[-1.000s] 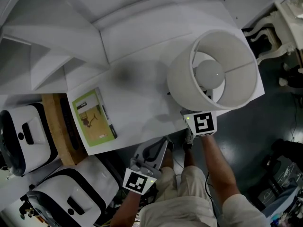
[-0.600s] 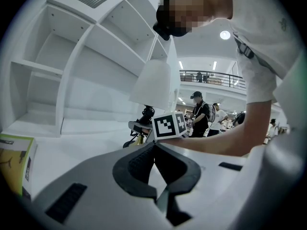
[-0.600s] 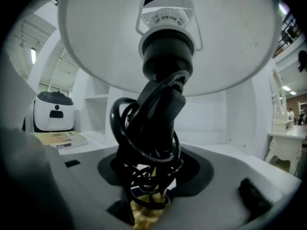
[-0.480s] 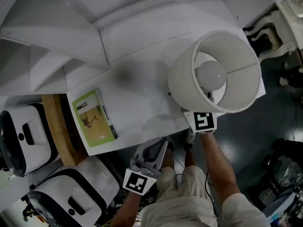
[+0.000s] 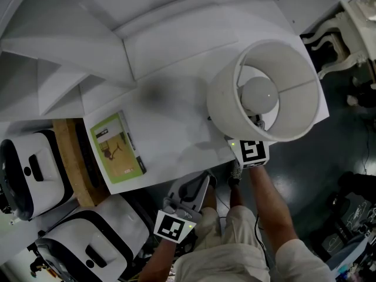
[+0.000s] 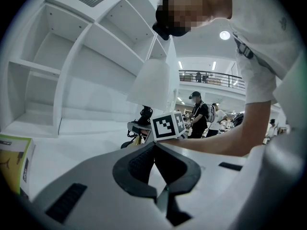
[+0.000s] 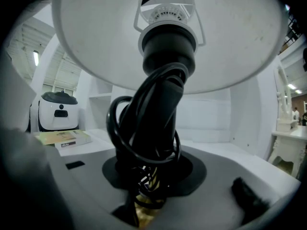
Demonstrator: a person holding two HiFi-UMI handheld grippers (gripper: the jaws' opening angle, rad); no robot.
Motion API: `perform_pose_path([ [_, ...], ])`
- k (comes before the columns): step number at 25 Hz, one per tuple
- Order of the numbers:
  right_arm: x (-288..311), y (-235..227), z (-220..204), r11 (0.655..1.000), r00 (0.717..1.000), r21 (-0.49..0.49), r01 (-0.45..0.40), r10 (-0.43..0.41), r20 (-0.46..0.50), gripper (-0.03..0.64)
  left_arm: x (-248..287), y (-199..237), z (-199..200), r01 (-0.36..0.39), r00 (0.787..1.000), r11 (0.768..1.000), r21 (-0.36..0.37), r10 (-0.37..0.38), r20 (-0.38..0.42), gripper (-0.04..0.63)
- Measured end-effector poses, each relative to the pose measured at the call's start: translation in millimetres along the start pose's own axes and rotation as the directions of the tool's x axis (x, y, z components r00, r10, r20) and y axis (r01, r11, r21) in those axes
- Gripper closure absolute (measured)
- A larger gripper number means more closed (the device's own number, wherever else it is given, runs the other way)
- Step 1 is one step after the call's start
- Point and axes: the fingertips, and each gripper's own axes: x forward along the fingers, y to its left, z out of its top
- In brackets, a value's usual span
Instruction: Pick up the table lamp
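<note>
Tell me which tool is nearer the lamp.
Right. The right tool is under the lamp, and its jaws have just been closing on the stem between them. The left tool sits at the table's near edge, apart from the lamp, with nothing between its jaws.

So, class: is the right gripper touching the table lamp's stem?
Touching. In the right gripper view the right gripper, whose jaws have just been closing, pinches the table lamp by its cord-wrapped stem, no gap visible.
</note>
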Motion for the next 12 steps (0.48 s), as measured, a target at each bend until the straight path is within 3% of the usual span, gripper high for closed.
perform_pose_path([
  [9,-8,3,-1,1.0,1.0,-0.009,-0.017,0.017,-0.01,0.5,0,2,2,-0.006,1.0,1.0,-0.005,0.006,0.0,0.586],
  [12,-20,3,-22,0.991,0.989,0.129,0.043,-0.025,-0.143,0.5,2,2,6,-0.007,1.0,1.0,-0.005,0.007,0.01,0.586],
])
